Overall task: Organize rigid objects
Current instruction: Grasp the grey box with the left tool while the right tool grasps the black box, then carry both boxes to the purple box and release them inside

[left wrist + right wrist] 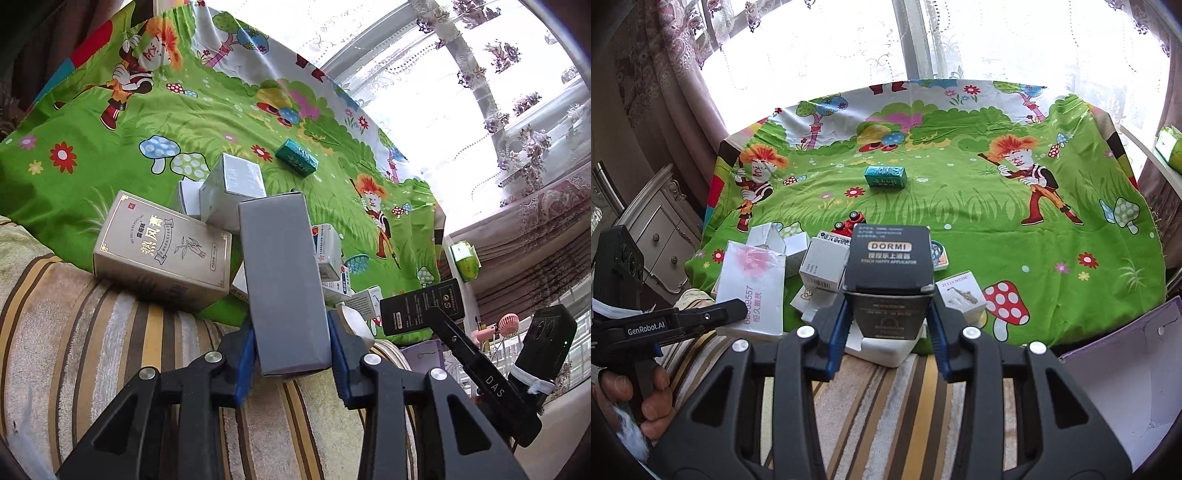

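My left gripper (291, 343) is shut on a tall grey-white box (282, 280), held above the striped cloth; the same box shows its white face with pink print in the right wrist view (753, 291). My right gripper (888, 317) is shut on a black DORMI box (890, 273), also seen in the left wrist view (421, 306). Several small boxes lie piled at the near edge of the green cartoon cloth (997, 221): a beige box with Chinese print (162, 251), a white box (232, 188), a saxophone-print box (960, 291). A teal box (885, 176) lies alone farther out.
A striped towel (886, 398) covers the near surface. An open purple-edged white carton (1126, 369) stands at the right. A red toy car (849, 223) sits behind the pile. A white drawer cabinet (657, 229) stands left; curtained windows stand behind.
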The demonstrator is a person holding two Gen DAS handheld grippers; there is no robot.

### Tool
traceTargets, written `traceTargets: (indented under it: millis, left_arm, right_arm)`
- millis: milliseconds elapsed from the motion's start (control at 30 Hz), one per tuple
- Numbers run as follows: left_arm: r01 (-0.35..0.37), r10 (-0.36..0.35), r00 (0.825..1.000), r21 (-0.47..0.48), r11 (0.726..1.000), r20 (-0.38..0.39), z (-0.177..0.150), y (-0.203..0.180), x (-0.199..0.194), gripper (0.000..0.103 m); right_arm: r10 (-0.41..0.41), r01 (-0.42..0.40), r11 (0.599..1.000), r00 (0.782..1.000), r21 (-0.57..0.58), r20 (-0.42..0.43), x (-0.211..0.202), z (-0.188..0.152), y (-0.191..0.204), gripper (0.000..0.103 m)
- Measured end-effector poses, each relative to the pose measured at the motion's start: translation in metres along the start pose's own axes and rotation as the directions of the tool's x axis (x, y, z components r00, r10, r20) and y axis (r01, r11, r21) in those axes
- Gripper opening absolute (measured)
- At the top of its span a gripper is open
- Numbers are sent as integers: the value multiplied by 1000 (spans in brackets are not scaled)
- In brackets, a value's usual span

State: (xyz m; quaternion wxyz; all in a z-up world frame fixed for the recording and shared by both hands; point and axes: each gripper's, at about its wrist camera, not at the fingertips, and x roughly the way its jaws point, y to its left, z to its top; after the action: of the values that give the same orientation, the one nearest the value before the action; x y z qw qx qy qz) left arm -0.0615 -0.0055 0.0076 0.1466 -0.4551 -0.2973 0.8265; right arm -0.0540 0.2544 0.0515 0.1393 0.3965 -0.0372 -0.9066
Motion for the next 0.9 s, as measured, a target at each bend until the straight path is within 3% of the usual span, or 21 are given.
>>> traceTargets:
  millis: [167,400,533,767,833,900]
  left_arm:
    - [90,-91,996,84,992,0,-13,-35,-5,36]
    - [224,-202,971,187,957,-129,-42,-100,21,37]
    - [305,-257,938,200,931,-231,-65,-131,39,37]
    - [411,-303,858,201,889,-414,-105,-171,72,41]
    - [408,-292,853,203,890,-434,-111,-175,78,50]
    - [395,-280,859,208,895,-428,-111,-174,78,60]
  right_arm:
    - [-40,39,997,999,69,15,-33,-19,-34,43]
    - [-157,155,967,988,204,-7,-74,-54,-102,43]
    - [-230,231,940,973,251,-33,-91,-76,-133,43]
    - [-303,315,890,949,328,-89,-103,-100,-171,44]
    - [-324,336,875,941,349,-94,-107,-102,-178,44]
    - [-334,344,864,938,367,-93,-111,-103,-184,46]
